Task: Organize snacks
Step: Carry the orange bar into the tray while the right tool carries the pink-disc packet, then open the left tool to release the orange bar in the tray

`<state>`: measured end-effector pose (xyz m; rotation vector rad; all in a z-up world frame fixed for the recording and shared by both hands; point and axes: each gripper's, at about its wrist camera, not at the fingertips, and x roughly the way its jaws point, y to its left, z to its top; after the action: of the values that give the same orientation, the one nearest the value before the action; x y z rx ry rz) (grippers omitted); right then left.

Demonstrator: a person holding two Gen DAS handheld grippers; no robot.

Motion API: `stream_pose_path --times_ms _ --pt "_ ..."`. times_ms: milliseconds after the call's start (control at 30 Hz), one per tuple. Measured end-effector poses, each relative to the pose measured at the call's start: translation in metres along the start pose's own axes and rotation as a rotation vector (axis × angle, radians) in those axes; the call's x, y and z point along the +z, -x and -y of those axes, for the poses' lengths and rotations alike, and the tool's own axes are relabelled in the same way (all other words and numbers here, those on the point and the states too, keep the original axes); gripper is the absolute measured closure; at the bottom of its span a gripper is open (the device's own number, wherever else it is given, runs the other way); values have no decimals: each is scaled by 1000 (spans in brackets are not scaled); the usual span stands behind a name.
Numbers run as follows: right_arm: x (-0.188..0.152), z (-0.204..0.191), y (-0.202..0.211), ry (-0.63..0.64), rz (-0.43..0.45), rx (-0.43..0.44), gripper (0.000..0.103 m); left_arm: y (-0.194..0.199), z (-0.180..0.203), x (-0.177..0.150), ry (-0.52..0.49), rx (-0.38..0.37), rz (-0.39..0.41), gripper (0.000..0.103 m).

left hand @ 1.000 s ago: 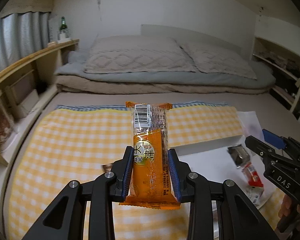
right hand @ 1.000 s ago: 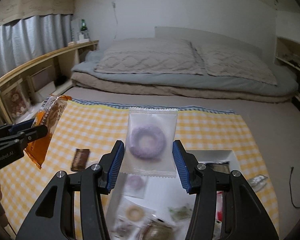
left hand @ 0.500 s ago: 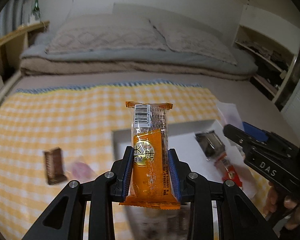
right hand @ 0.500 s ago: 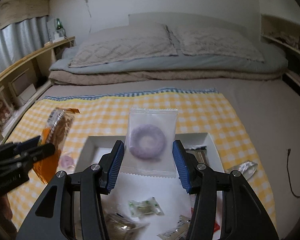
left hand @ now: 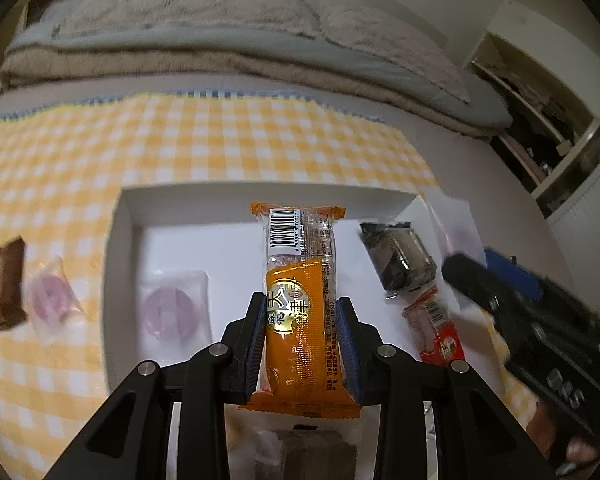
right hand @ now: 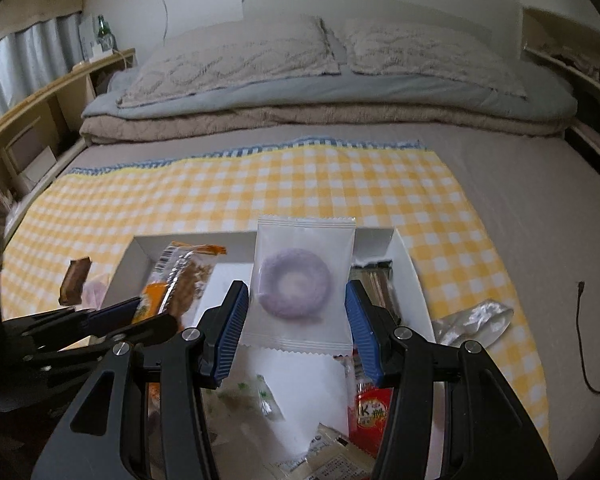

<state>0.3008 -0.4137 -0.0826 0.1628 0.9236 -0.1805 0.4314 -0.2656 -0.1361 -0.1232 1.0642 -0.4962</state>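
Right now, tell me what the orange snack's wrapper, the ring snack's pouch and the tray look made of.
Orange snack wrapper: glossy plastic film with a clear window, crimped ends.
Ring snack pouch: frosted translucent plastic; the purple ring shows through, edges serrated.
Tray: matte white, probably cardboard, with folded-looking walls.
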Motion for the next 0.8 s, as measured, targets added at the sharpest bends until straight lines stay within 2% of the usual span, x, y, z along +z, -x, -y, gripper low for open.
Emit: stream_pose_path --times_ms 133,300,500,567,600,667,767,800 --pt "-11 5 -9 -35 -59 49 52 -23 -5 4 25 4 -42 69" --pt "-26 1 -18 0 -113 51 52 -53 -25 24 110 0 -79 69" --pt "-42 4 -29 25 -175 20 52 -54 -42 39 146 72 -19 68" --pt "-45 6 -31 28 -184 13 52 -52 -52 42 175 53 -15 65" --pt "-45 7 -32 22 -188 12 52 -54 -52 43 181 36 -26 63" --pt "-45 9 -34 0 -197 22 52 -53 -44 44 138 15 -48 44" --pt "-44 10 -34 -37 -201 43 48 -45 -20 43 5 76 -12 32" --pt "-44 11 -34 -45 -202 45 46 -44 -13 44 -31 82 -10 32"
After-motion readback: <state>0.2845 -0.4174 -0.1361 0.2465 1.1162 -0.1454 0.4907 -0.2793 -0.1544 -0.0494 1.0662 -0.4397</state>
